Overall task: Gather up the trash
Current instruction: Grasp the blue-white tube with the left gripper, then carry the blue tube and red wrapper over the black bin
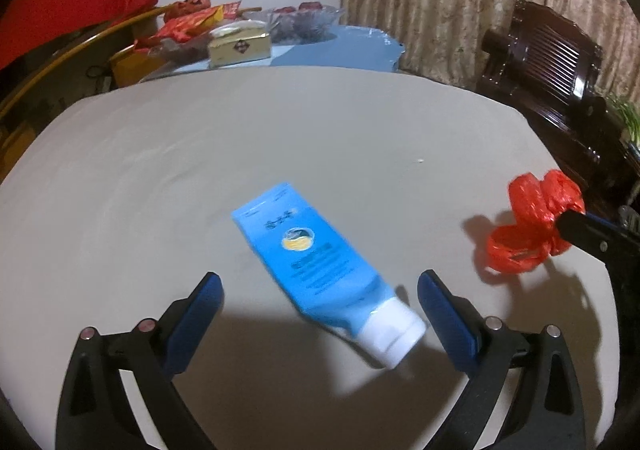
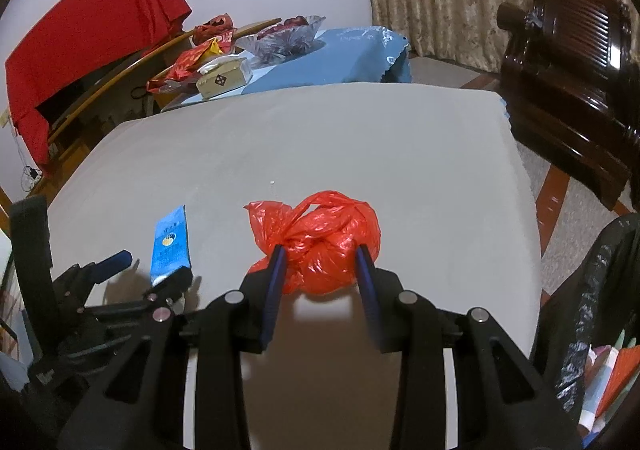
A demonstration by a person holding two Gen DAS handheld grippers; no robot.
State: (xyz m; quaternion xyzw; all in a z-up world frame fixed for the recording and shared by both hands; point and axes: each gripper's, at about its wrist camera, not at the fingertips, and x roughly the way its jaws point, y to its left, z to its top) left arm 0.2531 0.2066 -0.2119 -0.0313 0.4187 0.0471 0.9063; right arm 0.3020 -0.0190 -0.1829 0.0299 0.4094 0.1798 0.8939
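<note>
A blue tube with a white cap (image 1: 316, 262) lies on the grey table (image 1: 240, 138), cap end toward me. My left gripper (image 1: 320, 282) is open, with its fingers on either side of the tube's cap end, slightly above it. My right gripper (image 2: 320, 250) is shut on a crumpled red plastic bag (image 2: 320, 238) and holds it just over the table. The bag (image 1: 532, 226) also shows at the right of the left wrist view. The tube (image 2: 171, 242) and the left gripper (image 2: 152, 270) show at the left of the right wrist view.
A black trash bag bin (image 2: 592, 314) with rubbish inside stands at the table's right edge. A blue-covered table (image 2: 340, 54) behind holds a tissue box (image 2: 224, 80), snack packets and a glass bowl. A dark wooden chair (image 2: 568, 62) stands at right.
</note>
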